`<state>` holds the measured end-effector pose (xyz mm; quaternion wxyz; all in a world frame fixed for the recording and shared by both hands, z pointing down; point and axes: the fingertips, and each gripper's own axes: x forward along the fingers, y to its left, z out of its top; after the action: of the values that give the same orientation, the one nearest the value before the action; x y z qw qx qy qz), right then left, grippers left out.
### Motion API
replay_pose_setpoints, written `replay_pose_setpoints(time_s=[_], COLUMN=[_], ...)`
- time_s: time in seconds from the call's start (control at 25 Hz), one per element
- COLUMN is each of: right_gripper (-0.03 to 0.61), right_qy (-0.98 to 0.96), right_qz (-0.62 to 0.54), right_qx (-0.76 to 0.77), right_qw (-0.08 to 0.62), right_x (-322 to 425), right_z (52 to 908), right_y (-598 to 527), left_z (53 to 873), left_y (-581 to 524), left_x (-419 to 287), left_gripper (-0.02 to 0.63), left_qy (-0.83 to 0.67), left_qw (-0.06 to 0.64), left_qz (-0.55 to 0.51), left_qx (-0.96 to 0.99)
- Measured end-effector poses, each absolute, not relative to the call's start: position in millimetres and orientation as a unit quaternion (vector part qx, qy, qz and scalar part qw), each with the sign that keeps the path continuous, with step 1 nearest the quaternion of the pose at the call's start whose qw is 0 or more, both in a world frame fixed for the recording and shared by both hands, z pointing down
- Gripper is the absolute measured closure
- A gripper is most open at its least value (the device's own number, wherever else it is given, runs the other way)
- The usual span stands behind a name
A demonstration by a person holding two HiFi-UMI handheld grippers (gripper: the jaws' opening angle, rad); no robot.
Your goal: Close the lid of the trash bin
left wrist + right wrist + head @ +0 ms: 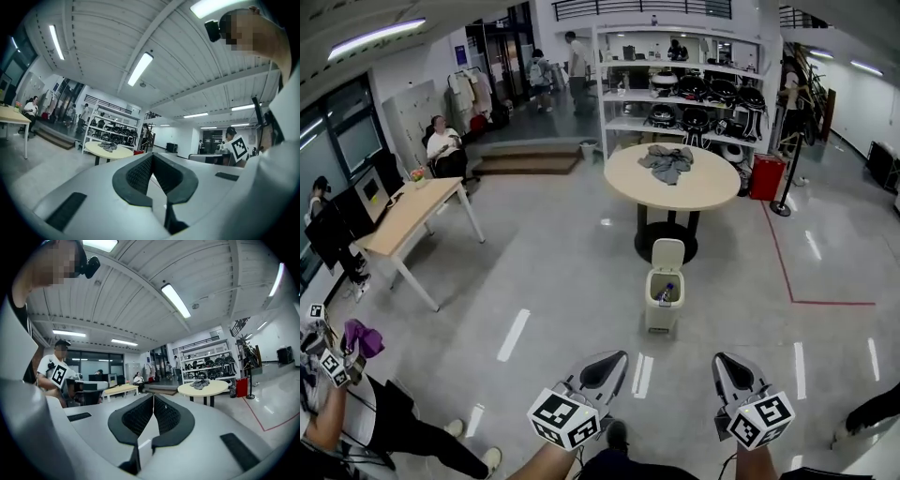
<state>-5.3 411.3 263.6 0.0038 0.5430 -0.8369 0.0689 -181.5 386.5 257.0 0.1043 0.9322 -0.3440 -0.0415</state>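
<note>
Grey floor, trash bin ahead, lid up. Left gripper and right gripper well apart from it, jaws together, empty.

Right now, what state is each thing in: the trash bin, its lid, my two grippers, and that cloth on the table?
trash bin: upright on the floor, some rubbish inside.
lid: open, standing up at the back.
left gripper: jaws together, nothing held.
right gripper: jaws together, nothing held.
grey cloth: crumpled on the round table.
</note>
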Motion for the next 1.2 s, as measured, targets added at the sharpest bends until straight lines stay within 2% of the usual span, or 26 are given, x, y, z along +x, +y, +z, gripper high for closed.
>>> replay_pose_setpoints(time_s=[0.28,0.56,1.2], right_gripper=[0.569,0.569,0.569], right_qy=[-0.834,-0.827,-0.85], right_qz=[0.054,0.064,0.069], right_qx=[0.549,0.558,0.522], right_qw=[0.009,0.011,-0.002], right_x=[-29,-16,106], right_z=[246,256,260], right_y=[305,219,5], left_z=[255,268,265], left_y=[278,189,-14], left_x=[-198,-193,-64], left_gripper=[0.623,0.623,0.623], left_qy=[-0.324,-0.329,-0.353], left_qw=[0.113,0.123,0.115], left_qz=[-0.052,-0.048,-0.026], left_qx=[0.938,0.935,0.928])
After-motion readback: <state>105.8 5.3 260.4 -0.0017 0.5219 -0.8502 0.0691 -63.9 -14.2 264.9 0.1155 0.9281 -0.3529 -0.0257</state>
